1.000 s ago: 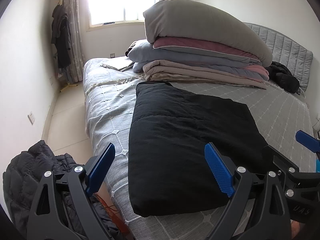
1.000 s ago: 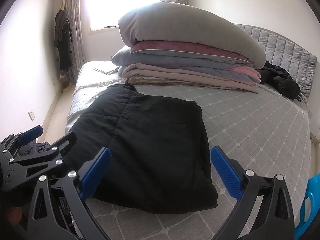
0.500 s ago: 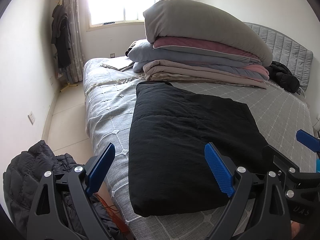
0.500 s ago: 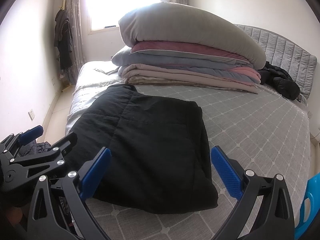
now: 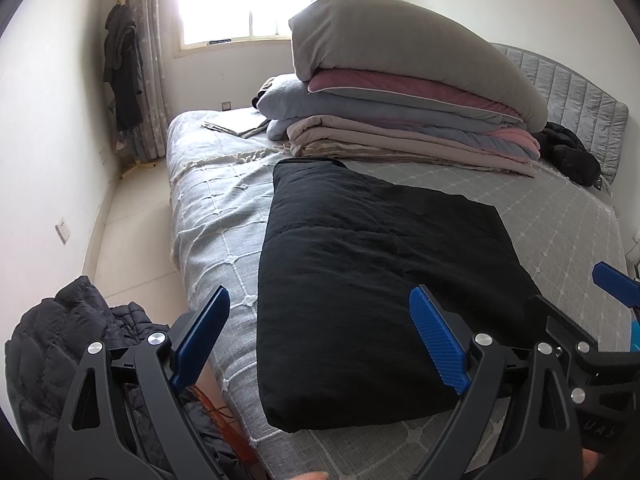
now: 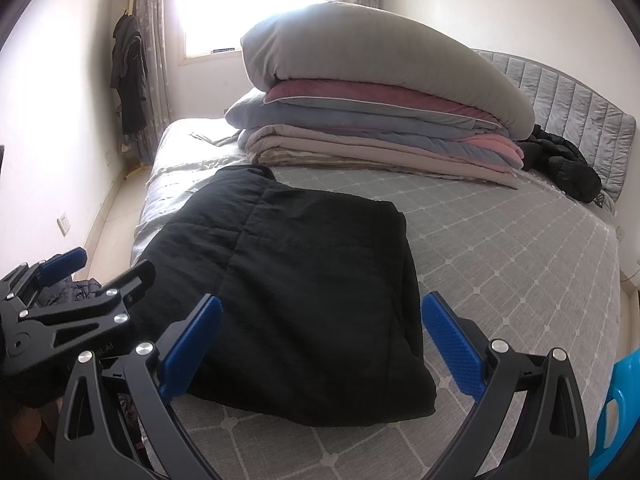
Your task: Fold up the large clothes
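Note:
A black quilted garment [image 5: 372, 276] lies folded into a thick rectangle on the grey bed [image 5: 208, 216], near its front edge. In the right wrist view the same garment [image 6: 288, 280] fills the middle. My left gripper [image 5: 320, 340] hovers open just short of the garment's near edge, with nothing between its blue pads. My right gripper [image 6: 320, 344] is open too, over the garment's near right corner, holding nothing. Each gripper shows at the edge of the other's view.
A tall stack of folded quilts [image 5: 400, 108] and a grey pillow [image 6: 380, 68] takes the far side of the bed. A dark puffer jacket [image 5: 52, 352] lies on the floor at left. Another black jacket [image 6: 568, 168] rests by the headboard. A blue plastic thing [image 6: 616, 408] stands at right.

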Demonstrator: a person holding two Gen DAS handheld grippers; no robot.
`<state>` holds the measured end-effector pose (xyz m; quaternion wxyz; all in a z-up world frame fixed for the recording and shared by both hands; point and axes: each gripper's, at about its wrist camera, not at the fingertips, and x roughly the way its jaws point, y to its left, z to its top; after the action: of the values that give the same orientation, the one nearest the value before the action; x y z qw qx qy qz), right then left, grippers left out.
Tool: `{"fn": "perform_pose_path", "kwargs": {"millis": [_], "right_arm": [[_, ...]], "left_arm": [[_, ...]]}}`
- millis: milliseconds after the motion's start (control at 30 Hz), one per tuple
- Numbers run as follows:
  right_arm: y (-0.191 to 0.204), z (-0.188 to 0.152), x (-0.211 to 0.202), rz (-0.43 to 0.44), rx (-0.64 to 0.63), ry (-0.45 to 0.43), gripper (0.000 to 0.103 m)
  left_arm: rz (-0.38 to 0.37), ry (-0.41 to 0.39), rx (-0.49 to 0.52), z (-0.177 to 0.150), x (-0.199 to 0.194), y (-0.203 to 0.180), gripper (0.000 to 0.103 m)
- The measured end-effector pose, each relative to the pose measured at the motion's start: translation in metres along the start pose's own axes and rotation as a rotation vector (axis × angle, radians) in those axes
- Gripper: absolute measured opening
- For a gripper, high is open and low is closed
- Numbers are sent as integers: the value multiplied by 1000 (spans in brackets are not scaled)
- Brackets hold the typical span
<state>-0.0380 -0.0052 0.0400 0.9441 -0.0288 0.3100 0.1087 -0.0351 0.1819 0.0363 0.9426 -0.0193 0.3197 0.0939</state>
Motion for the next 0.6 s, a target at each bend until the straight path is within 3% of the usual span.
{"fn": "perform_pose_path", "kwargs": {"millis": [200,600], "right_arm": [[-10,2,-7,-4,-3,-35,97],[-11,1,-6,-1,-122,-21,97]], "left_arm": [[-6,-63,-26,6,-11,-2,93],[80,13,-51,8,-12,-15,94]]}}
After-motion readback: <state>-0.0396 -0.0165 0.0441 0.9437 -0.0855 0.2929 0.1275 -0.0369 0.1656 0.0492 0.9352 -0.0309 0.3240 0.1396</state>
